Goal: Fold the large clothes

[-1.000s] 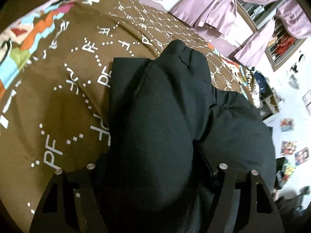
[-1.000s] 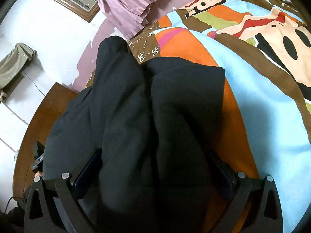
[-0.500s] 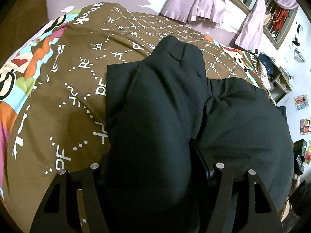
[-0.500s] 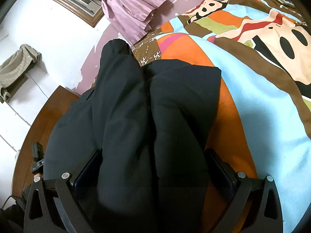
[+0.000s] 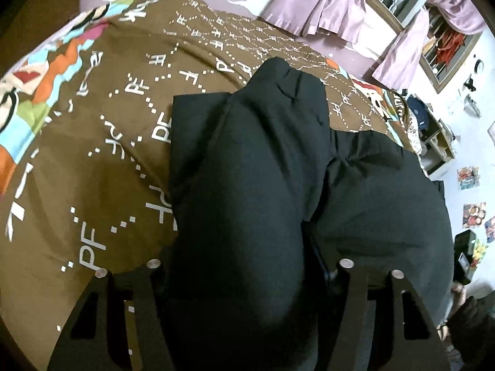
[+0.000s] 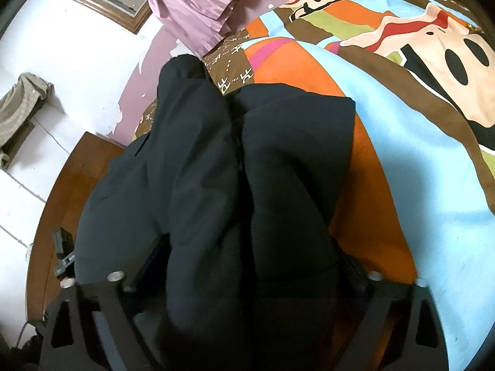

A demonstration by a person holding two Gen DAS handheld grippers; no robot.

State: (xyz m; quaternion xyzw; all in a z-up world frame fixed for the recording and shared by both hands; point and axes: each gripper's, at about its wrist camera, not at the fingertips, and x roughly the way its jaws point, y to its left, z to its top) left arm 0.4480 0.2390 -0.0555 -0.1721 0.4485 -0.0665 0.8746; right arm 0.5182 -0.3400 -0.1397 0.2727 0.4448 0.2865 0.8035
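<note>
black padded garment bunched in both grippers, on the bed

black padded garment (image 5: 247, 185) lying on patterned bedspread (image 5: 92, 154), near the bed's edge, part of it draped toward the wooden bed frame (image 6: 71, 179) in the right wrist view; partly folded, thick rolls stacked side by side

left gripper (image 5: 247, 275): jaws just been closing, a fat roll of the black fabric between them, seemingly pinched; right-hand finger partly buried in cloth

right gripper (image 6: 244, 278): jaws just been closing too, two puffy folds filling the gap; pads mostly hidden, contact looks likely, grip judged not certain

handling, as judged: soft, bulky, springy fill, likely light for its size; smooth shell, probably slippery, prone to sliding out and unrolling; nothing fragile

best hold: deep bite across a whole fold or at a seam or hem, not on loose surface cloth; both ends of the same fold edge for an even lift
</note>
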